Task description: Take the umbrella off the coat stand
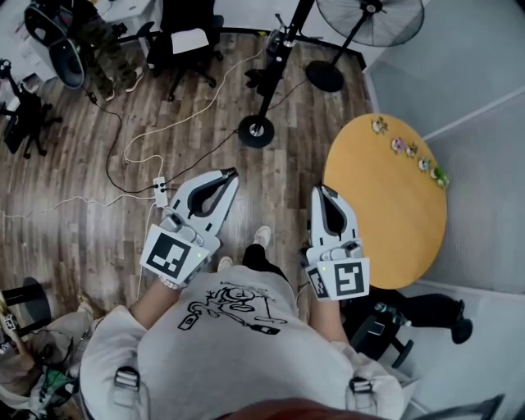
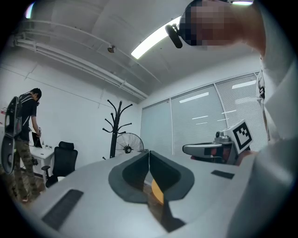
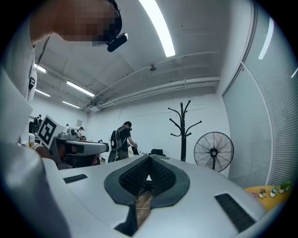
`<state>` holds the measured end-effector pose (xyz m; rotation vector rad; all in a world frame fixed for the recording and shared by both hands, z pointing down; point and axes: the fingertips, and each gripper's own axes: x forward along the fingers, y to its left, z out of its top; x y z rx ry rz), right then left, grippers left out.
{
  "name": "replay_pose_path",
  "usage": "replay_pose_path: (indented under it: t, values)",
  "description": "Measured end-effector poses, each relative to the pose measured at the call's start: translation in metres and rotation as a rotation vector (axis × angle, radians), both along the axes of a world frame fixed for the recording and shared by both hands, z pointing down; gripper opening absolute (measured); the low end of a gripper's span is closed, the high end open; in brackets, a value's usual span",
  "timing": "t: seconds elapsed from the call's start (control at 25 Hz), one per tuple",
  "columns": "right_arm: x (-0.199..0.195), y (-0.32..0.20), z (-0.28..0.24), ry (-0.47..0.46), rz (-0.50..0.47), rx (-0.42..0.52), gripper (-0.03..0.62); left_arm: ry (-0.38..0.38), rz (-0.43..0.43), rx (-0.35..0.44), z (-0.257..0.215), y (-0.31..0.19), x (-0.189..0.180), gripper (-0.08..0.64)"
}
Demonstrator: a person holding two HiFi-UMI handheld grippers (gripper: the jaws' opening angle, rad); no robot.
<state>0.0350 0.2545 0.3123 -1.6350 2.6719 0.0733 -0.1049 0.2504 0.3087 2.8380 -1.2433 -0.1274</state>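
The person stands on the wood floor with both arms held out in front at about waist height. The left gripper has its jaws pressed together with nothing between them. The right gripper is the same, its tips meeting and empty. Both point level towards 12 o'clock.

The coat stand is dead ahead at 12 o'clock, well apart from both grippers, with its round base on the boards and its black pole leaning away in the head view. A pale lump sits against the pole up among the hooks. I cannot tell whether that is the umbrella, and from the gripper views the hooks look like bare black prongs at this range.

A pedestal fan stands near the stand, at 1 o'clock. A round wooden table is close on the person's right at 3 o'clock, with a row of small figurines along its far edge. A black office chair is at 11 o'clock. Another person stands by a desk at about 10 o'clock. A white power strip lies on the floor just left of the left gripper, its cable trailing off towards the stand
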Motion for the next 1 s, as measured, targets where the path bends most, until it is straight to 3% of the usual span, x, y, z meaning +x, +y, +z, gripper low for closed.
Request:
replay_pose_path:
  t: [1.0]
  values:
    - [0.119,-0.119,-0.009,-0.003,0.013,0.001,0.015,-0.014,0.028,-0.005,-0.013,-0.126,0.126,0.009]
